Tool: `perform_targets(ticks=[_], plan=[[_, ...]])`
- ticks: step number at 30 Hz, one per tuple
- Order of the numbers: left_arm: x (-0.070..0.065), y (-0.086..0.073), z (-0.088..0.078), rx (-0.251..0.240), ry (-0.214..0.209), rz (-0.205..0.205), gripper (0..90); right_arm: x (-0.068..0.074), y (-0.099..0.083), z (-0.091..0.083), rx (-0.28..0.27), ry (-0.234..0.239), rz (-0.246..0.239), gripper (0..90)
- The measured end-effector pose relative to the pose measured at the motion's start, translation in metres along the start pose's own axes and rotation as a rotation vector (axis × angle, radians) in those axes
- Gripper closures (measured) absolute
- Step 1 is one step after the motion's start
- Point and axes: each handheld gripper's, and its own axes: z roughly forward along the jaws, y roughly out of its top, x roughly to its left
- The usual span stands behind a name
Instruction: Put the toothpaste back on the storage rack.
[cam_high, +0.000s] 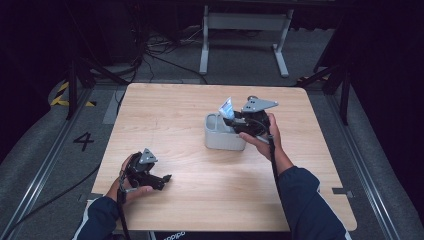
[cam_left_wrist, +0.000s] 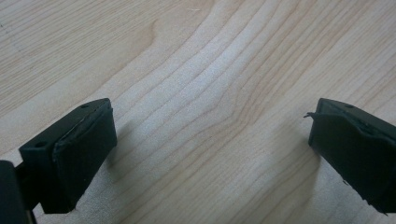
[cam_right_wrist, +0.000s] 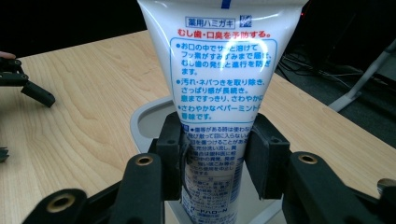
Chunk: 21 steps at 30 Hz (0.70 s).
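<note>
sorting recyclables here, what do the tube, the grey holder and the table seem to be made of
Tube: likely soft plastic, glossy; light glares off its white printed skin, and it looks pinched between the right gripper's fingers.
Holder: probably moulded plastic, matte light grey, with rounded corners and smooth walls.
Table: pale wood or a wood-look laminate; grain lines show, with a faint sheen. Which of the two is unclear.

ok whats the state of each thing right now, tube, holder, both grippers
toothpaste tube: upright, flat crimped end up, lower end down in the holder, clamped at its lower part
grey holder: standing upright on the table, open at the top
right gripper: shut on the toothpaste tube, above the holder
left gripper: open, nothing between its jaws, low over bare wood
</note>
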Motion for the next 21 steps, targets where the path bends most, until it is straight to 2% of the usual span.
perform_targets(ticks=[21], plan=[[0.000, 0.000, 0.000, 0.000, 0.000, 0.000, 1.4, 0.001, -0.019, -0.006, 0.018, 0.010, 0.018, 62.3]])
